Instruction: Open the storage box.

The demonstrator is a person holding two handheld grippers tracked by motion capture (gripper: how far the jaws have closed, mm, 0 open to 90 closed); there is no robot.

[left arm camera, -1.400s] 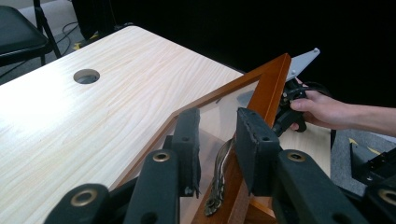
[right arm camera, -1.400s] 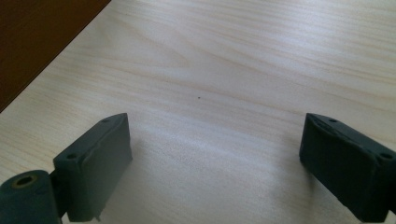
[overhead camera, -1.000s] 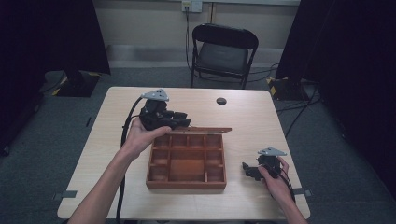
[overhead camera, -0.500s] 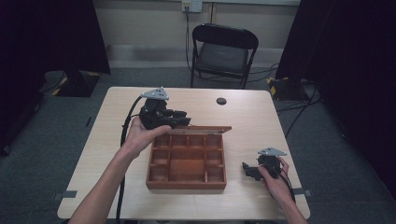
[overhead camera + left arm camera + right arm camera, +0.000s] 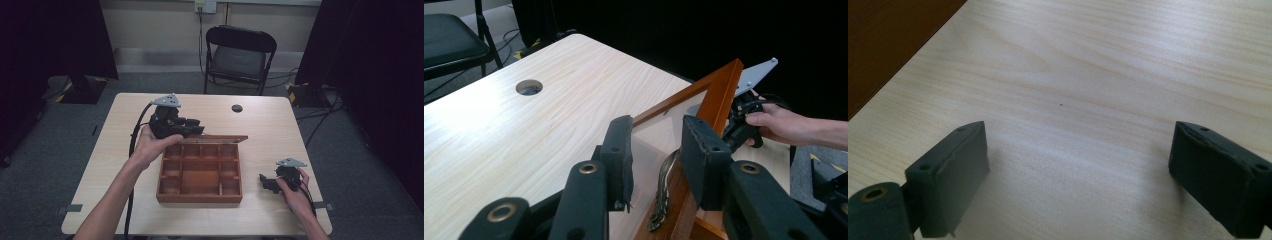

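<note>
Currently my left gripper (image 5: 654, 155) straddles the glass lid (image 5: 719, 97) of the wooden compartment box (image 5: 200, 172), pads apparently not pinching, lid propped near upright at the box's far edge. Risk: lid slips, slams shut. Right gripper (image 5: 1083, 180) gapes empty right of the box.

Black folding chair (image 5: 239, 55) behind table, grey carpet floor (image 5: 60, 145), dark curtains (image 5: 55, 40), beige wall (image 5: 160, 22)
</note>
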